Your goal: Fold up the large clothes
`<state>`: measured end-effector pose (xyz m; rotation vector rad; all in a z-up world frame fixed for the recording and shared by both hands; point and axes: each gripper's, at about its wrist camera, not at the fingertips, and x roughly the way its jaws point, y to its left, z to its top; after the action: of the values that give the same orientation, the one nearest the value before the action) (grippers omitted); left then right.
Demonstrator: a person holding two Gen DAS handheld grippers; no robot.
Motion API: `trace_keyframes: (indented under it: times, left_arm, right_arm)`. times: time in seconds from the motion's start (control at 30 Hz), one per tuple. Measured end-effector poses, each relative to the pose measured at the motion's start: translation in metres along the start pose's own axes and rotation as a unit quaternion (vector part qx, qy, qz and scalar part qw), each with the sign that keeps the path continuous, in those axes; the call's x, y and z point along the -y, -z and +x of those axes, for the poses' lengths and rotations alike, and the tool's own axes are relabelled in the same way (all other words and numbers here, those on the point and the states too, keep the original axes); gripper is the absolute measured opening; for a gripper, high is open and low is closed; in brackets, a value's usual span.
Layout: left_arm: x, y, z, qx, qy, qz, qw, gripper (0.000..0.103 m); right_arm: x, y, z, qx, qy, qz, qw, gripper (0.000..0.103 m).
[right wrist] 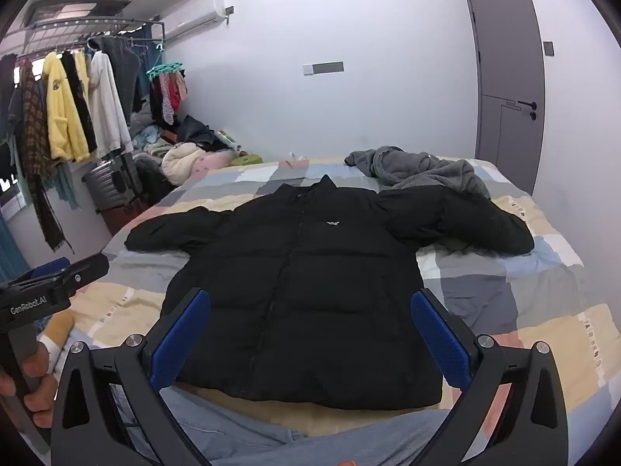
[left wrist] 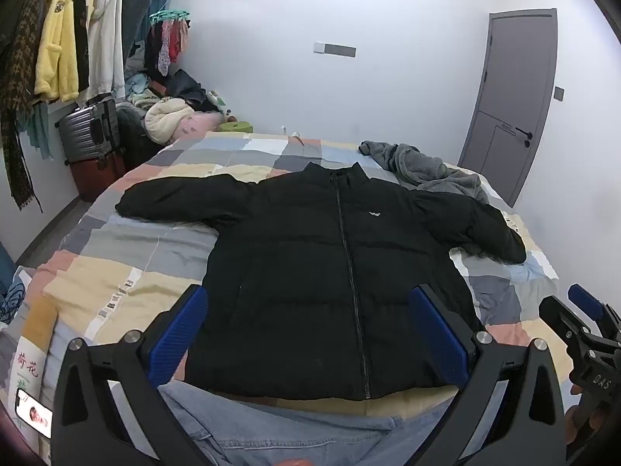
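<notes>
A black puffer jacket [left wrist: 310, 272] lies flat, front up and zipped, on the bed, with both sleeves spread outward; it also shows in the right wrist view [right wrist: 310, 291]. My left gripper [left wrist: 310, 310] is open and empty, held above the jacket's hem. My right gripper [right wrist: 310, 310] is open and empty too, above the hem. The right gripper also shows at the right edge of the left wrist view [left wrist: 590, 318]. The left gripper shows at the left edge of the right wrist view [right wrist: 58, 283].
The bed has a patchwork cover [left wrist: 116, 272]. A grey fleece garment [left wrist: 427, 167] lies crumpled by the jacket's far right sleeve. A clothes rack [right wrist: 70, 108], suitcases [left wrist: 89, 128] and a clothes pile stand at left. A phone [left wrist: 33, 415] lies near left. A grey door [right wrist: 508, 77] is at right.
</notes>
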<state>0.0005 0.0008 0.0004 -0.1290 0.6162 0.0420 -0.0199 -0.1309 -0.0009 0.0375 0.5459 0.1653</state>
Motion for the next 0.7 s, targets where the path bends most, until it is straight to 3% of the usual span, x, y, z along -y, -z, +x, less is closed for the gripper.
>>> trace_keyframes:
  times: [0.7]
  left_arm:
    - [0.004,0.002,0.002,-0.013,0.009,0.011,0.9998,0.103]
  right_arm:
    - [0.004,-0.003,0.001,0.000,0.013,0.002,1.000,0.103]
